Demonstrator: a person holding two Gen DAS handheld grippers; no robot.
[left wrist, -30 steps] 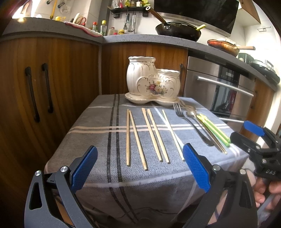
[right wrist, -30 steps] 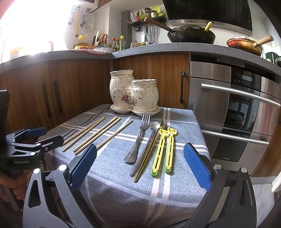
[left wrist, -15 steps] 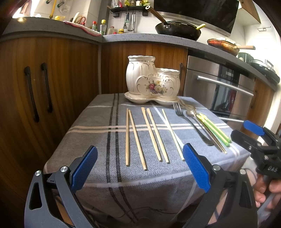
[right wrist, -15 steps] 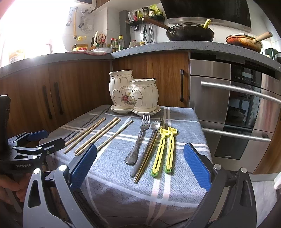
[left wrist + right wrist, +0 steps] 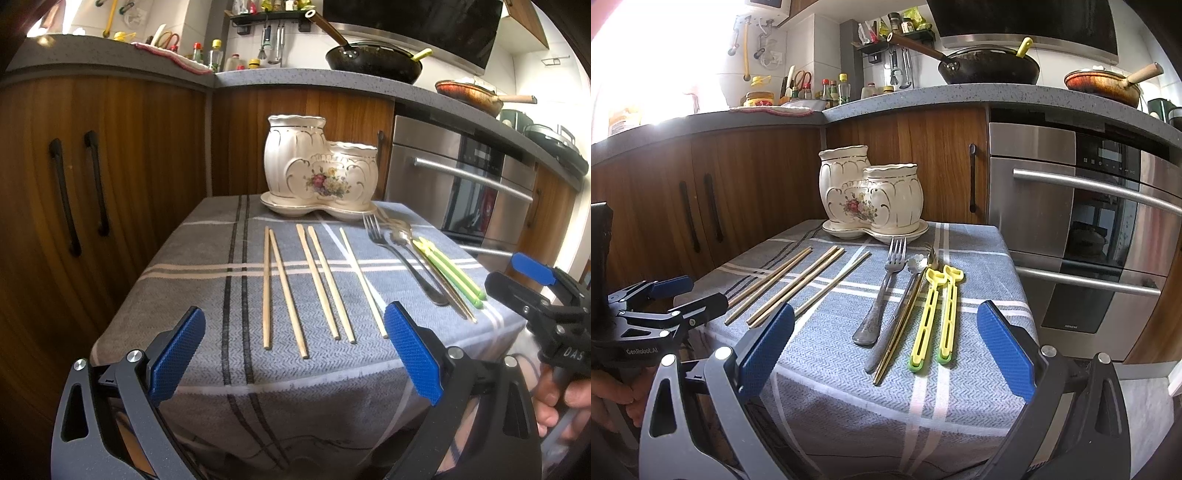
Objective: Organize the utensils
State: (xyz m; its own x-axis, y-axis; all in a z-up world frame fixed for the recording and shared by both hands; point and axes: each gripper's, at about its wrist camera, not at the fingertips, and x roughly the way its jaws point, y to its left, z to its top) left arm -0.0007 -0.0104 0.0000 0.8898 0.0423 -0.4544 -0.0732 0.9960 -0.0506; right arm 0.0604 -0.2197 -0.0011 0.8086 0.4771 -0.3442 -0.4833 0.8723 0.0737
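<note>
Since every utensil lies flat on the cloth, we judge the task barely begun. From the left wrist view, our left claw [image 5: 293,356] hangs open and empty over the near edge of the surface [image 5: 207,280], its blue pads wide apart. Five wooden chopsticks [image 5: 314,284] lie in a row running from near edge toward far edge, none touching the claw. At the far edge stands the ceramic holder [image 5: 319,166], its two cups showing nothing inside from this angle.

From the right wrist view, our right claw [image 5: 886,349] is likewise spread open, holding nothing, near the right part of the near edge. Ahead of it lie the fork [image 5: 882,291], a spoon [image 5: 897,314] with a slim gold piece alongside, and two yellow-green utensils [image 5: 936,317]. All of these remain to be lifted into the holder.
</note>
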